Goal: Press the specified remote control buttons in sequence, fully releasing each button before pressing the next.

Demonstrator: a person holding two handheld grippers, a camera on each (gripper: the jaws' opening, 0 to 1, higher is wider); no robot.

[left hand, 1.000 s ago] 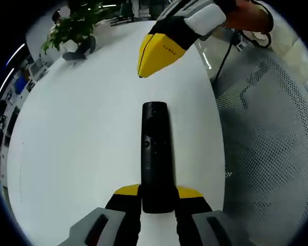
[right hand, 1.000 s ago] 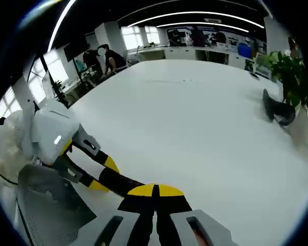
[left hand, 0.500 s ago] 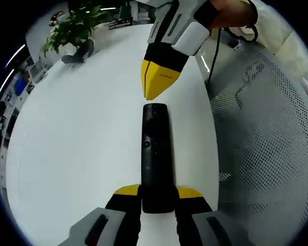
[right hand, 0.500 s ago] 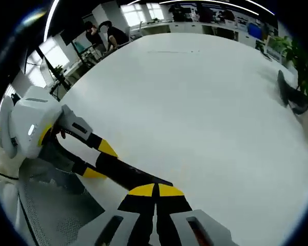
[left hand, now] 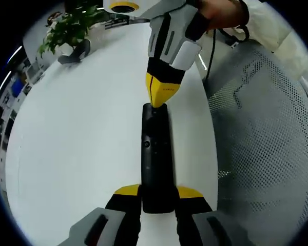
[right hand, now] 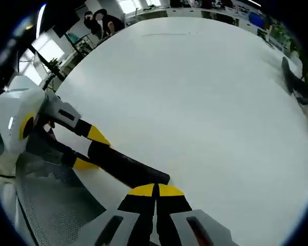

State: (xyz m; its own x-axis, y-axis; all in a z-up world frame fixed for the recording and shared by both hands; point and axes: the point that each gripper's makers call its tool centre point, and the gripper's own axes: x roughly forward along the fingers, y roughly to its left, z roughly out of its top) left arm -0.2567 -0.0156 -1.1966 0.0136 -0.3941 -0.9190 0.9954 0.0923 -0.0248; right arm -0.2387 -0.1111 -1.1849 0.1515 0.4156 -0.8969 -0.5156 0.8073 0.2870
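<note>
The slim black remote control (left hand: pixel 156 154), held above the white table (left hand: pixel 72 143), is pinched at its near end by the left gripper (left hand: pixel 157 193), while the right gripper (left hand: pixel 161 97), jaws pressed together, touches its far end.

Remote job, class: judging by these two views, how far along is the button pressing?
Done: the left tool is shut on the remote, holding it over the white table. In hand: the shut right tool has its tip at the remote's far end, at or just short of contact. Left: any further presses in the sequence; the views cannot show which buttons have been pressed.
</note>
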